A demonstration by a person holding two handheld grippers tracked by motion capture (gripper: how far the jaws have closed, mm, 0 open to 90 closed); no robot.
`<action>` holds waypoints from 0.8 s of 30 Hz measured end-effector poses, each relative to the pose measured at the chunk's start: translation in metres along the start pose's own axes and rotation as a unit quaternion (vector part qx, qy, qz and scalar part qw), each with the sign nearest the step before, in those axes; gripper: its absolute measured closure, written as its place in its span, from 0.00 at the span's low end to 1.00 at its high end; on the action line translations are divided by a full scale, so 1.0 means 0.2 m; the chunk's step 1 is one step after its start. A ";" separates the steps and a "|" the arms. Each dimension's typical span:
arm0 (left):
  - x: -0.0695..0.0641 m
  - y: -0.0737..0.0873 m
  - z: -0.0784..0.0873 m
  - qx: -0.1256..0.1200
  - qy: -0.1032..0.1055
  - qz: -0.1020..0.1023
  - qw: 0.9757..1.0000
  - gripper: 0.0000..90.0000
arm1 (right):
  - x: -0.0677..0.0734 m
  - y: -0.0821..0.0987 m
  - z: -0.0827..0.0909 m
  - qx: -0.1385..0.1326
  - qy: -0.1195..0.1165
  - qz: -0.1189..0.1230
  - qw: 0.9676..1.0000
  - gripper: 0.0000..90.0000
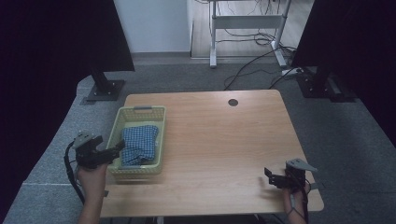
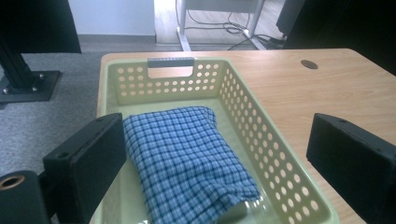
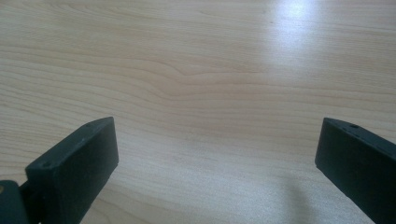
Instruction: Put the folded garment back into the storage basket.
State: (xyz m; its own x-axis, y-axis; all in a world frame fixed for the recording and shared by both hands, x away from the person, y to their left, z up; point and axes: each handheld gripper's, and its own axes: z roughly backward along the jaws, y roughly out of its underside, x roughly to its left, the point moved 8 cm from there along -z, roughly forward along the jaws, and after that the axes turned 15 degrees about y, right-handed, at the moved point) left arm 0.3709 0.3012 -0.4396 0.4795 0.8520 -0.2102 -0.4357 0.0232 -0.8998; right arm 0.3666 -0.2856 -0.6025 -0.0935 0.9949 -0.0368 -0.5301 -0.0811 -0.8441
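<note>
Your left gripper [image 2: 219, 158] is hovering wide open, empty, at the basket [image 2: 275, 154]; inside it a folded blue checked cloth [image 2: 187, 158] is lying; your right gripper [image 3: 217, 163] is gaping empty, well apart from the basket.

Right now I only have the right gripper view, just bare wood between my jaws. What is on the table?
Observer: A pale green basket sits at the table's left side.
Operator: Anything in it?
Observer: A folded blue checked cloth lies inside.
Operator: Where is my other gripper?
Observer: The left gripper is at the basket's near left corner, jaws open and pointing at the cloth.
Operator: And mine?
Observer: The right gripper is near the table's front right corner, jaws open.
</note>
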 end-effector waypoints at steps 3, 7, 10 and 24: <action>-0.04 0.04 0.05 0.000 0.008 -0.008 1.000 0.05 | 0.00 0.00 0.00 0.000 0.000 0.000 1.000 0.00; -0.06 0.10 0.08 0.006 0.009 -0.012 1.000 0.05 | 0.00 0.00 0.00 0.000 0.001 0.000 1.000 0.00; -0.06 0.15 0.12 0.004 0.008 -0.011 1.000 0.05 | 0.00 0.00 0.00 0.000 0.002 0.000 1.000 0.00; -0.15 0.34 0.23 -0.015 0.010 -0.023 1.000 0.04 | 0.00 0.00 0.00 0.000 0.001 -0.001 1.000 0.00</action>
State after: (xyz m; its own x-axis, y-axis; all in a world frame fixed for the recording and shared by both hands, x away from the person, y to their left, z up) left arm 0.2913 0.3009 -0.4765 0.5135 0.8402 -0.1745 -0.3897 0.0471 -0.9197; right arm 0.3666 -0.2859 -0.6025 -0.0914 0.9951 -0.0366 -0.5306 -0.0798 -0.8438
